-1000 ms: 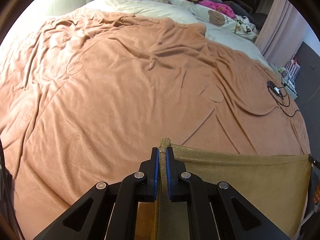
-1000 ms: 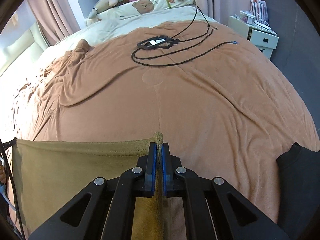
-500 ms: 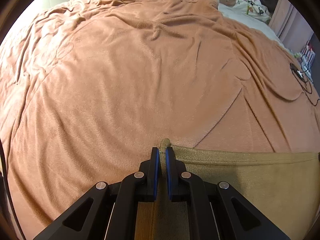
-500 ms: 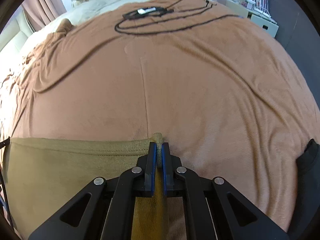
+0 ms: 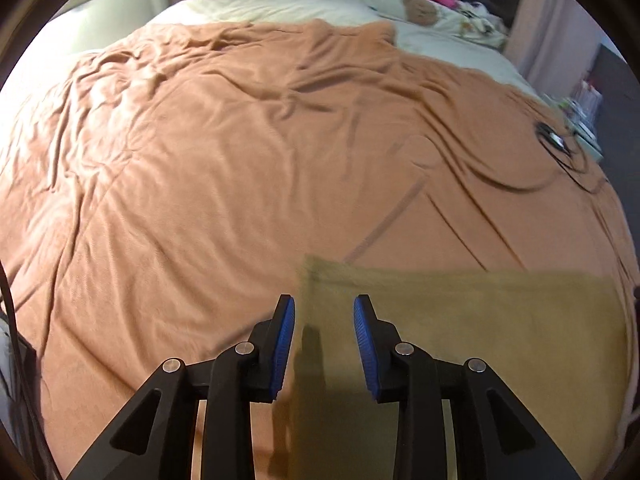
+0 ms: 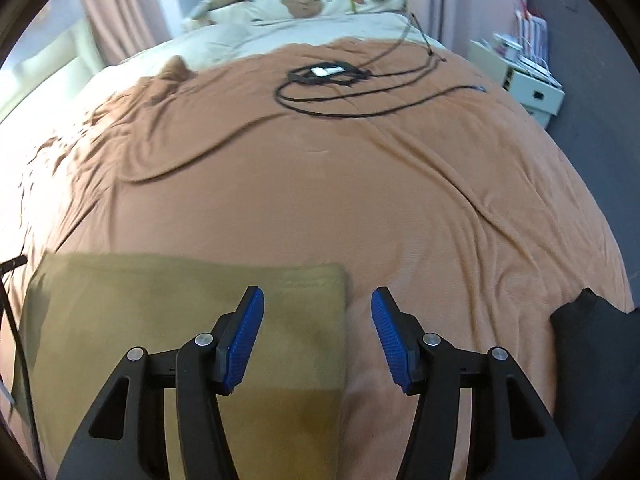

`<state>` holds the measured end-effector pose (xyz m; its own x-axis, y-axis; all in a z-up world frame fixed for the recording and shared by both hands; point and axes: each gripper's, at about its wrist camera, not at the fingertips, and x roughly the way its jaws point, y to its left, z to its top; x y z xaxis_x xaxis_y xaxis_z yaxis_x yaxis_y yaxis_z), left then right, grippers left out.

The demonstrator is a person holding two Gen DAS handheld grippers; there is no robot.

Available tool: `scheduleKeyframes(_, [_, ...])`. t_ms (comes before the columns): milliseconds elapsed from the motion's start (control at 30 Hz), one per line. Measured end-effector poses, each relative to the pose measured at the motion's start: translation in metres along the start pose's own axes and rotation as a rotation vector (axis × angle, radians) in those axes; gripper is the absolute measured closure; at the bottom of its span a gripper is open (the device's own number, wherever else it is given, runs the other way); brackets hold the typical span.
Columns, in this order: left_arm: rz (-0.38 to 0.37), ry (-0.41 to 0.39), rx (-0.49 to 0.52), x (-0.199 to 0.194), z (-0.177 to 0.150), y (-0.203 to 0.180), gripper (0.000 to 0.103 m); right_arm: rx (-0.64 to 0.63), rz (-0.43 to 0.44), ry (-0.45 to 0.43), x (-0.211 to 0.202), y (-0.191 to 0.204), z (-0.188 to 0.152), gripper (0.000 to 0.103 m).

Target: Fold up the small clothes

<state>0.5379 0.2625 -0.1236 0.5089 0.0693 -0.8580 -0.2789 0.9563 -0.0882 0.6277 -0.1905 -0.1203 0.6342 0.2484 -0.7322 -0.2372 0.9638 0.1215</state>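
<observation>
A wide bed covered by a rumpled, terracotta-brown plush blanket (image 5: pixel 224 184) fills both views; on its near part lies the olive-tan, flat rectangular knit garment (image 5: pixel 460 320), spread out with a straight far hem and its long axis running side to side, from one gripper across to the other; a dark, crumpled black garment (image 6: pixel 592 344) sits well apart at the right edge, and a coil of black cable (image 6: pixel 340 88) lies far up the bed.

The left gripper (image 5: pixel 324 312) hangs over the garment's left far corner, its blue pads parting with cloth beneath them but nothing pinched; the right gripper (image 6: pixel 318 304) stands over the right far corner, its jaws also opening and wider, the garment's right edge running between them, untouched.

Each hand is nearest its own corner, so neither has the advantage; the cloth lies just below and between them, and I judge the next fold turns on that crosswise axis, either side edge coming toward the middle.
</observation>
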Motion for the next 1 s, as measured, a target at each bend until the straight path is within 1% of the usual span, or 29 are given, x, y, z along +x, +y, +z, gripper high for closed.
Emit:
scheduleKeyframes(33, [-0.01, 0.007, 0.008, -0.003, -0.005, -0.003, 0.071, -0.009, 0.012, -0.001, -0.004, 0.002, -0.005, 0.058])
scheduleKeyframes(67, [-0.019, 0.015, 0.016, -0.005, -0.009, -0.005, 0.075, -0.016, 0.021, 0.005, -0.006, 0.003, -0.009, 0.063])
scheduleKeyframes(100, [-0.025, 0.021, 0.021, -0.005, -0.012, -0.007, 0.079, -0.019, 0.027, 0.014, -0.006, 0.003, -0.012, 0.071])
scheduleKeyframes(133, [-0.032, 0.03, 0.027, -0.006, -0.016, -0.008, 0.081, -0.018, 0.037, 0.024, -0.007, 0.003, -0.017, 0.078])
scheduleKeyframes(167, [-0.039, 0.04, 0.034, -0.006, -0.02, -0.01, 0.084, -0.018, 0.044, 0.029, -0.008, 0.0, -0.019, 0.08])
scheduleKeyframes(233, [-0.041, 0.056, 0.05, -0.004, -0.027, -0.012, 0.086, -0.026, 0.053, 0.042, -0.008, -0.001, -0.023, 0.085])
scheduleKeyframes(300, [-0.047, 0.078, 0.061, 0.0, -0.034, -0.012, 0.089, -0.044, 0.059, 0.055, -0.005, -0.004, -0.025, 0.087])
scheduleKeyframes(367, [-0.048, 0.104, 0.08, 0.005, -0.043, -0.012, 0.089, -0.06, 0.067, 0.067, -0.005, -0.006, -0.028, 0.087])
scheduleKeyframes(433, [-0.023, 0.125, 0.112, 0.013, -0.051, -0.012, 0.089, -0.075, 0.074, 0.085, -0.003, -0.009, -0.035, 0.087])
scheduleKeyframes(500, [0.004, 0.143, 0.115, 0.023, -0.054, -0.007, 0.093, -0.095, 0.051, 0.102, 0.002, -0.011, -0.04, 0.087])
scheduleKeyframes(567, [-0.005, 0.13, 0.085, 0.027, -0.054, -0.001, 0.094, -0.106, 0.013, 0.112, 0.012, -0.012, -0.043, 0.087])
scheduleKeyframes(667, [0.007, 0.107, 0.078, 0.03, -0.049, 0.001, 0.095, -0.074, -0.027, 0.106, 0.021, -0.019, -0.04, 0.087])
scheduleKeyframes(767, [0.031, 0.088, 0.078, 0.033, -0.044, 0.0, 0.095, -0.035, -0.016, 0.104, 0.029, -0.023, -0.033, 0.087])
scheduleKeyframes(900, [0.053, 0.047, 0.024, 0.032, -0.034, 0.005, 0.095, 0.013, -0.03, 0.096, 0.035, -0.026, -0.026, 0.087])
scheduleKeyframes(967, [0.076, 0.051, 0.016, 0.036, -0.027, 0.006, 0.095, 0.065, -0.025, 0.093, 0.039, -0.031, -0.022, 0.087])
scheduleKeyframes(1000, [0.074, 0.062, 0.009, 0.038, -0.026, 0.007, 0.094, 0.086, -0.025, 0.093, 0.04, -0.033, -0.02, 0.087])
